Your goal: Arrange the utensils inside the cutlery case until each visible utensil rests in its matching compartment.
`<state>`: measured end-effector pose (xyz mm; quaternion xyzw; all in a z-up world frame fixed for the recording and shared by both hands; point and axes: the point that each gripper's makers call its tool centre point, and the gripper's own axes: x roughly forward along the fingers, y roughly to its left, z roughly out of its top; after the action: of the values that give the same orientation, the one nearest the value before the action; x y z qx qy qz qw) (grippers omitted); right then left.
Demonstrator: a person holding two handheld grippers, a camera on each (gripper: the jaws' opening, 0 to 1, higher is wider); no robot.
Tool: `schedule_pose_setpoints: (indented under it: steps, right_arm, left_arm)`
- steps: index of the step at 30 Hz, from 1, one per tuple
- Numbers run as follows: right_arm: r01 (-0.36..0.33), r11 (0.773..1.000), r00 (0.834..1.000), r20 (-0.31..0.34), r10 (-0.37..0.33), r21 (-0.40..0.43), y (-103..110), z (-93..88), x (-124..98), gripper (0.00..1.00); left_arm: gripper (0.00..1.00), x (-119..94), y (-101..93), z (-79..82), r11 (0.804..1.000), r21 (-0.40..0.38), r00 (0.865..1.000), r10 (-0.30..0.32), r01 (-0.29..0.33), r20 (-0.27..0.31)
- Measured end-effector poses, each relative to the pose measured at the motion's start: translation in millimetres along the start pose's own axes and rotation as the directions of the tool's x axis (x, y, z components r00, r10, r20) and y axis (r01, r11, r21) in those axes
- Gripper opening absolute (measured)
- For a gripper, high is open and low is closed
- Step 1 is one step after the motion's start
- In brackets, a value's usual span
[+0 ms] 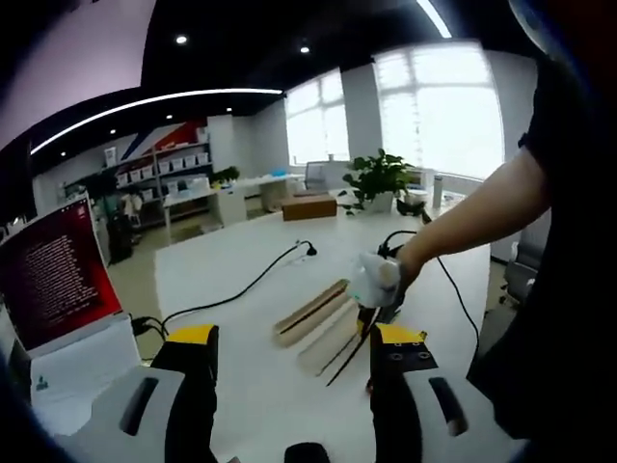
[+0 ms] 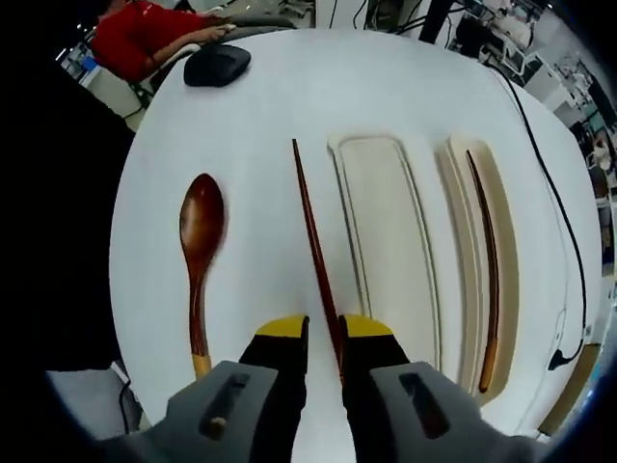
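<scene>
In the right gripper view a dark chopstick (image 2: pixel 313 241) lies on the white table (image 2: pixel 251 125), its near end between the jaws of my right gripper (image 2: pixel 326 333), which is shut on it. Left of it lies a wooden spoon (image 2: pixel 201 256). To the right sit two cream case trays: the middle tray (image 2: pixel 386 241) is empty, and the outer tray (image 2: pixel 511 270) holds a second chopstick (image 2: pixel 490 280). In the left gripper view my left gripper (image 1: pixel 294 352) hangs open above the table, short of the case trays (image 1: pixel 318 323). A hand holds the right gripper (image 1: pixel 374 282) beside them.
A black mouse (image 2: pixel 217 64) and a person in a red top (image 2: pixel 145 39) are at the far table edge. A black cable (image 1: pixel 241 289) crosses the table. A red-screened laptop (image 1: pixel 53 275) stands at left; a plant (image 1: pixel 381 178) and brown box (image 1: pixel 308 206) stand beyond.
</scene>
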<state>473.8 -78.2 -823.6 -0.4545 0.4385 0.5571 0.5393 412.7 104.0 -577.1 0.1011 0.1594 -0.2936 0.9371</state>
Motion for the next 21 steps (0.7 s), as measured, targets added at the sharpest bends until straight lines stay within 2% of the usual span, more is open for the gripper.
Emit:
schedule_pose_setpoints:
  steps: [3, 6, 10, 14, 17, 21]
  right_arm:
    - [-0.001, 1.000, 1.000, 0.021, 0.001, 0.029, -0.3, -0.5, -0.5, 0.09]
    - [0.014, 1.000, 0.999, 0.030, -0.014, 0.010, 1.3, -0.7, 0.1, 0.09]
    - [0.005, 1.000, 0.999, 0.045, -0.005, -0.007, 0.6, -0.4, -0.4, 0.09]
    - [-0.009, 1.000, 0.999, 0.050, 0.011, -0.030, 0.5, 0.0, 0.5, 0.09]
    - [-0.024, 0.998, 0.999, 0.047, 0.027, -0.051, 0.2, 0.3, -0.1, 0.08]
    - [-0.043, 0.998, 0.997, 0.063, 0.045, -0.036, -2.8, 0.3, 0.1, 0.05]
  left_arm:
    - [0.65, 4.7, -7.2, -4.4, 1.000, 0.002, 1.000, -0.021, 0.021, -0.014]
    - [0.65, 7.9, -14.2, -4.0, 1.000, -0.009, 0.999, -0.030, 0.030, -0.013]
    - [0.65, 14.0, -22.8, -1.6, 0.999, -0.038, 1.000, -0.016, 0.016, -0.009]
    - [0.65, 18.4, -32.9, -1.4, 1.000, -0.024, 0.999, -0.010, 0.009, -0.033]
    - [0.65, 18.3, -36.8, 6.2, 0.999, -0.049, 1.000, 0.010, -0.010, -0.015]
    - [0.65, 20.6, -34.5, 5.6, 0.999, -0.008, 0.998, 0.040, -0.040, -0.043]
